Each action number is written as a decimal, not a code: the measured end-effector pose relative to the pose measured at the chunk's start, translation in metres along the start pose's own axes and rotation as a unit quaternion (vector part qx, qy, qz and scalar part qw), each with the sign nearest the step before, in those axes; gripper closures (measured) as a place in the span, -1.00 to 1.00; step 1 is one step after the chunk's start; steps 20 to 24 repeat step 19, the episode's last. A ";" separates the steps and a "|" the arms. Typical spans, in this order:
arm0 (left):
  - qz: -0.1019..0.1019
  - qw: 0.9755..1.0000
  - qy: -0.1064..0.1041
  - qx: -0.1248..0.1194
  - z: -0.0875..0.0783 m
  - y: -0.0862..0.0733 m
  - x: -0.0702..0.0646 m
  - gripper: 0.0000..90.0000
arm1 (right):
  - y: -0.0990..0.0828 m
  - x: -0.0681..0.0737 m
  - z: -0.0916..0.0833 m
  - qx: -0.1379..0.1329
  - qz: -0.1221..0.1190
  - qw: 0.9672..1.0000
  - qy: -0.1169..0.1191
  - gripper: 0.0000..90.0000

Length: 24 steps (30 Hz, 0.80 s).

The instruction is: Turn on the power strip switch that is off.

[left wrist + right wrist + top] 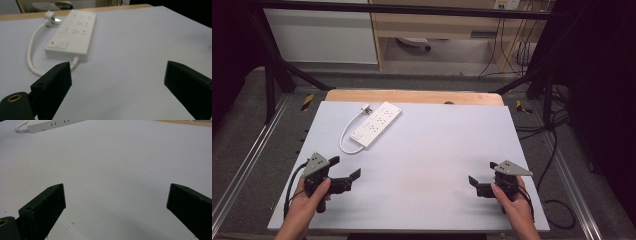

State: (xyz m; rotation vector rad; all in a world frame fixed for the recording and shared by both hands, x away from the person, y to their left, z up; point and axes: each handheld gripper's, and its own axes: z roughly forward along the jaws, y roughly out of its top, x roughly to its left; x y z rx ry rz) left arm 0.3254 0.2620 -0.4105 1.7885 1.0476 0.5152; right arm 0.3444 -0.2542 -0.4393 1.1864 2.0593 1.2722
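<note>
A white power strip (376, 125) lies at the back left of the white tabletop (432, 145), its white cord (346, 141) looping round to a plug (366, 107) beside it. My left gripper (346, 168) is held near the front left, open and empty, pointing toward the strip. In the left gripper view the power strip (75, 32), its plug (51, 18) and cord (31, 55) lie beyond the open left gripper (117, 77). My right gripper (482, 173) sits at the front right, open, nothing between its jaws. In the right gripper view, the right gripper (116, 197) faces bare table, the strip (50, 123) far off.
A wooden strip (412, 96) borders the table's far edge. Black frame bars (277, 70) stand around the table, and cables (557, 150) trail on the floor at the right. A cabinet (322, 35) and shelving stand behind.
</note>
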 end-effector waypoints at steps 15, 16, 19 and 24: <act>0.012 0.999 -0.020 0.029 -0.002 -0.029 -0.017 -0.82 | -0.003 -0.002 0.005 0.016 -0.001 1.000 -0.008 -0.95; 0.012 0.999 -0.017 0.029 -0.002 -0.029 -0.016 -0.83 | -0.004 -0.003 0.006 0.020 -0.003 1.000 -0.013 -0.94; 0.007 1.000 -0.010 0.015 -0.005 -0.028 -0.013 -0.81 | -0.007 -0.006 0.012 0.047 0.003 0.998 -0.032 -0.94; 0.007 1.000 -0.010 0.015 -0.005 -0.028 -0.013 -0.81 | -0.007 -0.006 0.012 0.047 0.003 0.998 -0.032 -0.94</act>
